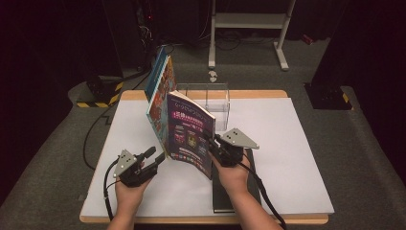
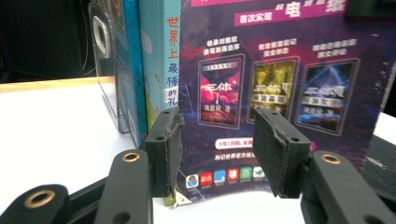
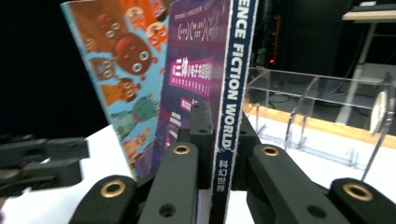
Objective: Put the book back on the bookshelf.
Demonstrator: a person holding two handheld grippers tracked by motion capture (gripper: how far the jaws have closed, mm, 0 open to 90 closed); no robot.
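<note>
A: Holding the purple magazine (image 1: 189, 132) upright by its spine, the right gripper (image 1: 216, 143) had its jaws clamped on it; that much we saw plainly in the right gripper view, where the spine (image 3: 231, 93) ran up between the jaws.

B: And the left gripper (image 1: 155, 155)? We saw its jaws standing half apart, nothing between them, pointed at the magazine's lower cover from just beside it.

A: Agreed. As for progress, we judged the job part done: two picture books (image 1: 160, 91) already stood leaning at the left end of the clear acrylic rack (image 1: 210, 98) at the far edge of the table (image 1: 287, 158), and the magazine was on edge near them but not yet in a slot. A dark book (image 1: 221, 191) lay flat under the right forearm, perhaps waiting its turn.

B: The writing? We read "SCIENCE FICTION WORLD" in part down the spine, with 科幻世界 below it. On the cover, 三体 sat on three pictured volumes.

A: The teal book's spine (image 2: 172, 60) began 世界上最棒的; the rest was too blurred for us to be sure.
</note>
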